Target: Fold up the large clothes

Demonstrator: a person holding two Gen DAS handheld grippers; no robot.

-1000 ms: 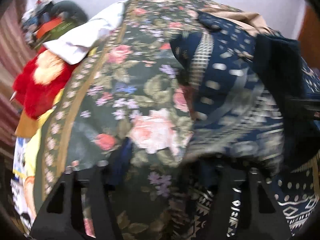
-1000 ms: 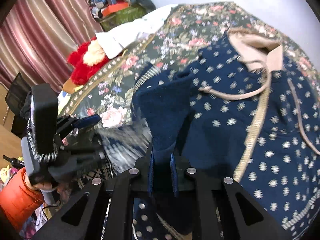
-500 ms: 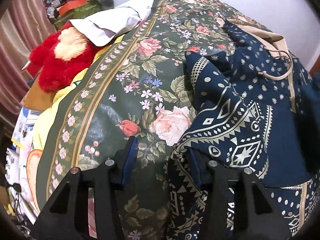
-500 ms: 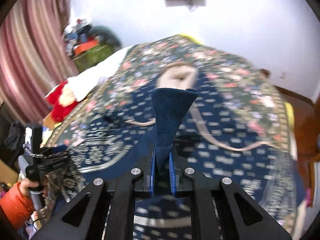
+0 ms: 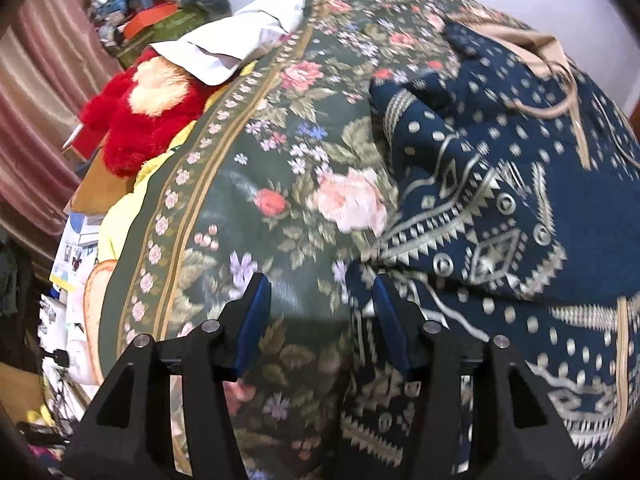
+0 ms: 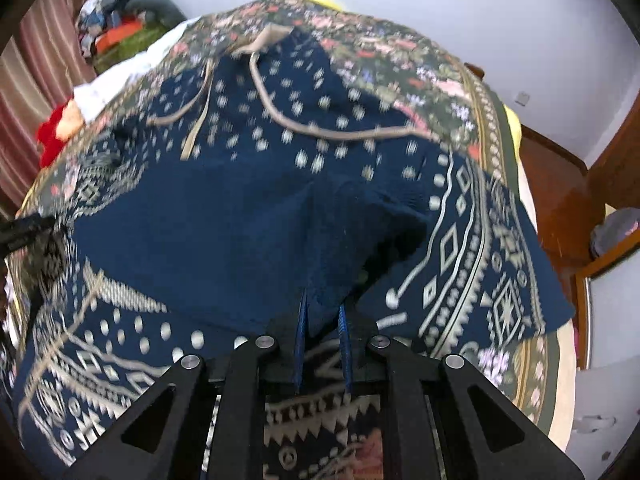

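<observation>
A large navy garment [image 5: 520,184] with cream dots, geometric bands and a tan hood and drawstrings lies spread on a dark floral bedspread [image 5: 256,184]. It fills the right wrist view [image 6: 224,232], where its plain navy inner side is folded over the patterned part. My right gripper [image 6: 323,320] is shut on a navy fold of the garment. My left gripper [image 5: 320,312] is open and empty at the garment's left edge, over the bedspread; its right fingertip [image 5: 386,304] is against the cloth.
A red plush toy [image 5: 136,120], a white pillow [image 5: 240,44] and a cluttered pile [image 5: 152,12] lie at the bed's far left by a striped curtain [image 5: 36,92]. Papers lie off the left edge. A wooden bed frame [image 6: 560,200] and floor are at the right.
My left gripper has let go of the garment and opened, staying at its left edge. My right gripper has carried its navy fold over the garment and lowered it toward the near side.
</observation>
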